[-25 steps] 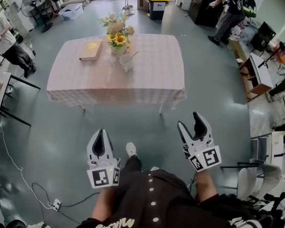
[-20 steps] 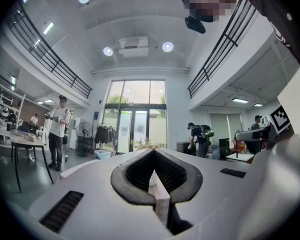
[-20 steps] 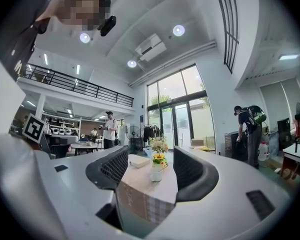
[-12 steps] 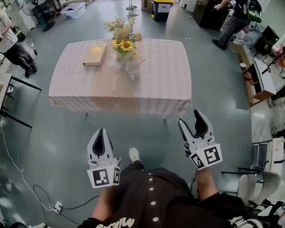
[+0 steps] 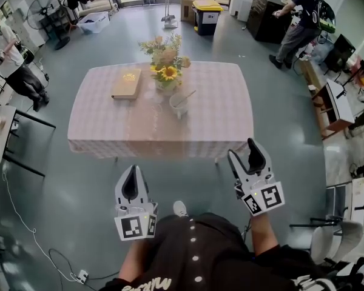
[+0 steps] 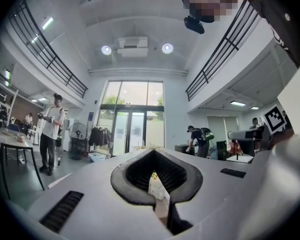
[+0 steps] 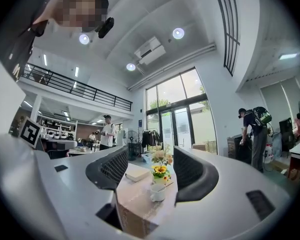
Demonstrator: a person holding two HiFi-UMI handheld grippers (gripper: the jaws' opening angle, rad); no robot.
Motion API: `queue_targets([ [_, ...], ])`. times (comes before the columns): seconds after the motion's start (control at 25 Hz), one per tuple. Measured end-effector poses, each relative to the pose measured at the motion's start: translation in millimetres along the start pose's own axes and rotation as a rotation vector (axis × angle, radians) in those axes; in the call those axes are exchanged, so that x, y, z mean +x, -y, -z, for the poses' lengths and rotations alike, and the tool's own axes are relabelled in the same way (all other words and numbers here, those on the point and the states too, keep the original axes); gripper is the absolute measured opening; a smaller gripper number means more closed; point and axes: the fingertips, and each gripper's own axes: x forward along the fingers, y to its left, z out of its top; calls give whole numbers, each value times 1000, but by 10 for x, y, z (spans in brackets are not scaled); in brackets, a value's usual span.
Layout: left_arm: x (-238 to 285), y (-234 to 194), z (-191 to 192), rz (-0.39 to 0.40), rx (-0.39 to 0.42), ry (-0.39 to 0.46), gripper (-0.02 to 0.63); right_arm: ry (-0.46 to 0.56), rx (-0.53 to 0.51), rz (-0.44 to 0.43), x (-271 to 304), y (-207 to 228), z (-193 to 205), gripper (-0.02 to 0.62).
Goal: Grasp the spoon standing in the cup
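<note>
Spoon (image 5: 186,95) stands in the white cup (image 5: 178,105), and its handle leans over the rim toward the right side of the table (image 5: 218,123). The cup is on the table near its middle, just in front of the vase of sunflowers (image 5: 167,73), and a book (image 5: 127,83) lies on the left part of the table. Both grippers are held low on the near side of the table, off its front edge and well apart from the cup, so nothing touches the spoon. The left gripper (image 5: 130,171) is off the left half of the table's front edge; in the left gripper view its jaws are together at the tips and only a thin strip of the table shows through the hollow between the pads (image 6: 140,171). The right gripper (image 5: 241,150) is off the table's right front corner, with its jaws wide apart and nothing between them. In the right gripper view the table appears in the gap between the two jaws, with the cup (image 7: 157,192), the spoon (image 7: 166,185) and the flowers on it, all far beyond the fingertips (image 7: 121,159).
</note>
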Motion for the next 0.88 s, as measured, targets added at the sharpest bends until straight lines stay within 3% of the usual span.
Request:
queue_targets([
  [0.4,457,-341,95,74,-16,-18,17,3,4,67,491,-69,36,262],
  [0.88,774,-354,277,135,-25,-63,17,-54,33,123,595,43,275,262],
])
